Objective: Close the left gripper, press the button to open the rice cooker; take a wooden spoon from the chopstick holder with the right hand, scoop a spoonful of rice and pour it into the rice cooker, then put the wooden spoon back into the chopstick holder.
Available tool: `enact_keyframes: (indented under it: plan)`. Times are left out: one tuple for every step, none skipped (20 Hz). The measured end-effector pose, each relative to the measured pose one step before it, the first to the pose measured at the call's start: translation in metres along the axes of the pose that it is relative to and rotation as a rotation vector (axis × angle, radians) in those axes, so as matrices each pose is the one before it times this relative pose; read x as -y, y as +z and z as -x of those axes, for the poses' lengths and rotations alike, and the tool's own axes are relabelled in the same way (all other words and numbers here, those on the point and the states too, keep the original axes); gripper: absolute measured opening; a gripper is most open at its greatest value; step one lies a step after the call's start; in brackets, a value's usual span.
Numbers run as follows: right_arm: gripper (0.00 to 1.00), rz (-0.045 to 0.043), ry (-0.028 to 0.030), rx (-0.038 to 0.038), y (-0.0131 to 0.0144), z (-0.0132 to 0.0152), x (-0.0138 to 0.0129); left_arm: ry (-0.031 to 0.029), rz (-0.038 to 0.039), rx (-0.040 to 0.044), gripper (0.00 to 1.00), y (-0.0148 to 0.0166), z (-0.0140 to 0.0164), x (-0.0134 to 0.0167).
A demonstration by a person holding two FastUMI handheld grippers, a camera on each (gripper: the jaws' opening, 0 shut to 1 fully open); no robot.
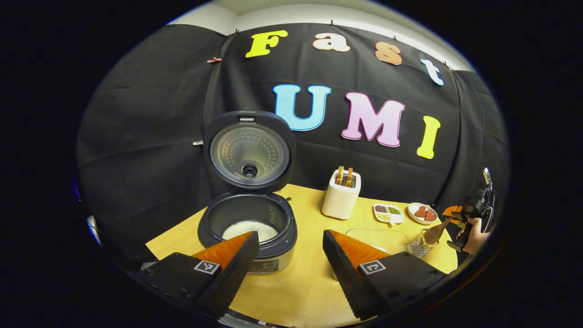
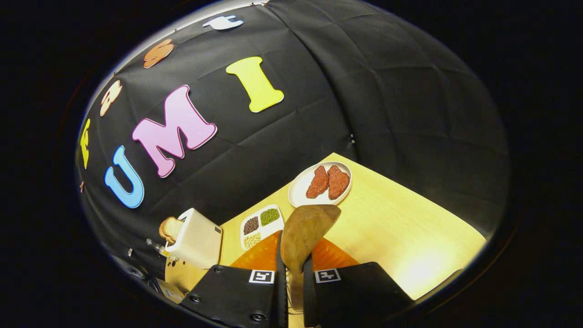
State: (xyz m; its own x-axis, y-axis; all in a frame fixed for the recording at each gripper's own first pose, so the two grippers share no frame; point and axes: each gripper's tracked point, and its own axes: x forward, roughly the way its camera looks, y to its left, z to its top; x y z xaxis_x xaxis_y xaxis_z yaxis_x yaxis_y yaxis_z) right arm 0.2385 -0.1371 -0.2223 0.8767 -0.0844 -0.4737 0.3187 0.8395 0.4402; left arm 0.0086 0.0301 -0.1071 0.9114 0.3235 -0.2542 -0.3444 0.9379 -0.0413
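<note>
The left gripper view takes in the whole pale wooden table (image 1: 309,282). On it stands the dark round rice cooker (image 1: 248,228), its lid upright and open, with white rice lying in the bottom of the inner pot. The left gripper (image 1: 290,250) hangs in front of the cooker, its two black-and-orange fingers spread wide with nothing between them. Right of the cooker stands a white toaster (image 1: 341,195) with two toast slices poking out of it. Farther right lie a small divided dish of grains (image 1: 388,213), a white plate of red meat pieces (image 1: 422,212) and a wire-mesh chopstick holder (image 1: 420,247). At the far right edge a hand (image 1: 473,234) carries the other gripper just above that holder.

The right gripper view gives the close look. The right gripper (image 2: 291,259) has its fingers drawn narrow, clamped on the handle of the light-brown wooden spoon (image 2: 307,234). The spoon's broad bowl rises ahead of the fingertips, tilted, above the table and apart from it, and I cannot tell whether it carries anything. Behind it lie the meat plate, the divided dish and the toaster.
</note>
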Motion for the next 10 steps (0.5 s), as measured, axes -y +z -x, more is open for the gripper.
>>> enact_keyframes:
  plan:
    - [0.17, 0.01183, -0.00505, -0.00334, -0.00234, -0.0029, 0.00022, 0.00965, -0.00003, 0.00577, 0.95, 0.00154, 0.00155, -0.00124]
    - [0.17, 0.00945, -0.00634, -0.00524, -0.00391, -0.003, 0.00038, 0.00502, 0.00652, 0.00282, 0.95, 0.00222, 0.00053, -0.00096]
    - [0.17, 0.0083, -0.00582, -0.00486, -0.00355, -0.00186, 0.00041, 0.00373, 0.00956, 0.00162, 0.95, 0.00213, -0.00033, -0.00165]
    - [0.17, 0.00704, -0.00168, -0.00372, -0.0026, -0.00123, -0.00048, 0.00359, 0.01001, 0.00504, 0.95, 0.00426, 0.0005, -0.00131]
    - [0.17, 0.00747, -0.00224, -0.00661, -0.00469, -0.00135, -0.00089, 0.00203, 0.00706, 0.0108, 0.95, 0.00559, 0.0008, -0.00176]
    - [0.18, 0.00758, -0.00386, -0.00791, -0.0045, -0.00103, 0.00075, 0.00129, 0.00425, 0.01155, 0.96, 0.00753, -0.00014, -0.00134]
    - [0.18, 0.00338, -0.00429, -0.00903, -0.00468, -0.00021, 0.0002, 0.00099, 0.00127, 0.01279, 0.95, 0.00723, -0.00058, -0.00111]
    - [0.19, 0.00511, -0.00343, -0.00554, -0.00324, -0.00061, 0.0005, 0.00253, -0.00266, 0.01414, 0.95, 0.00949, -0.00142, -0.0026]
    - [0.19, -0.0027, 0.00677, -0.00627, -0.00345, 0.00243, -0.00159, -0.00099, -0.00334, 0.01776, 0.95, 0.01008, -0.0024, -0.00281]
    - [0.16, -0.00341, -0.00739, 0.00464, 0.0012, 0.00057, 0.00044, -0.00363, -0.00409, 0.02258, 0.95, 0.01186, -0.00326, -0.00224]
